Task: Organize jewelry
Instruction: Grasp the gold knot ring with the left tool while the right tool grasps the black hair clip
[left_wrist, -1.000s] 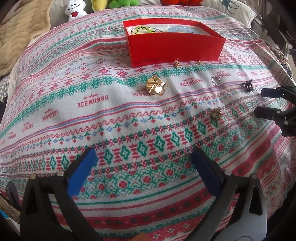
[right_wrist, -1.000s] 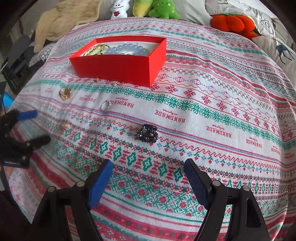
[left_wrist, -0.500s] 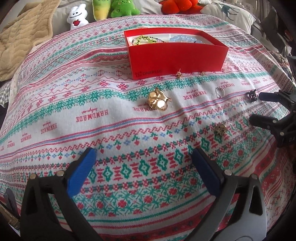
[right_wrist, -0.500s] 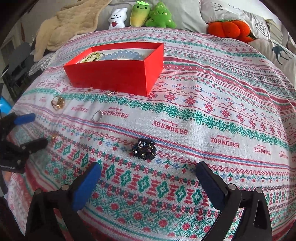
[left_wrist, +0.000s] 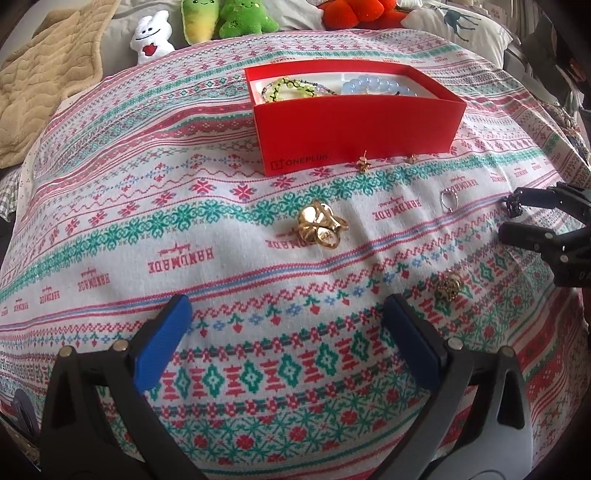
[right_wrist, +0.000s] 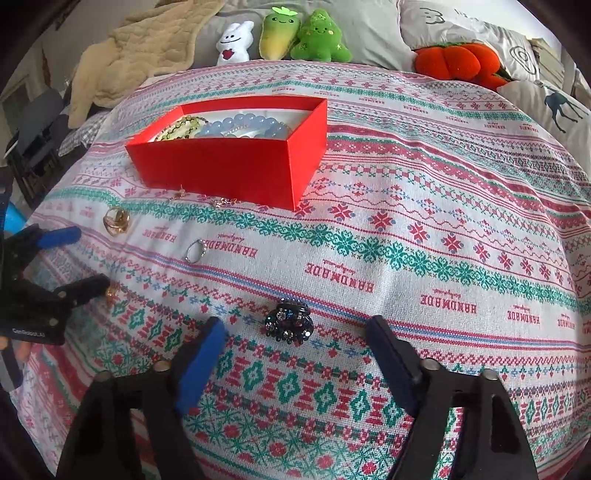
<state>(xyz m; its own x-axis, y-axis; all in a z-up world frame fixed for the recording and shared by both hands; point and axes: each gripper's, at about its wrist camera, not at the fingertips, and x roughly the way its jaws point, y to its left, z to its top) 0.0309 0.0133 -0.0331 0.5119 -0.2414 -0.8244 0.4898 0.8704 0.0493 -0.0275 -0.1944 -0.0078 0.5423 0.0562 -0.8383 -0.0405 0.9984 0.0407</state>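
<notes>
Right wrist view: right gripper (right_wrist: 295, 339) now closer, fingers apart around dark hair clip (right_wrist: 289, 322); left gripper (left_wrist: 286, 317) likewise spread, empty.

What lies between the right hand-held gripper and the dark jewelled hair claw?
Only bare patterned cloth separates right hand-held gripper from dark jewelled hair claw, per right wrist view.

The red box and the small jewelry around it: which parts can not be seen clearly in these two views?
- Red box: its floor and lower contents are hidden by the near wall in both wrist views; only bead tops show.
- Small gold earrings by the box: too small to tell their shape in either view.
- Dark hair claw, left wrist view: partly covered by the right gripper.
- Small gold ring, right wrist view: partly behind the left gripper.
</notes>
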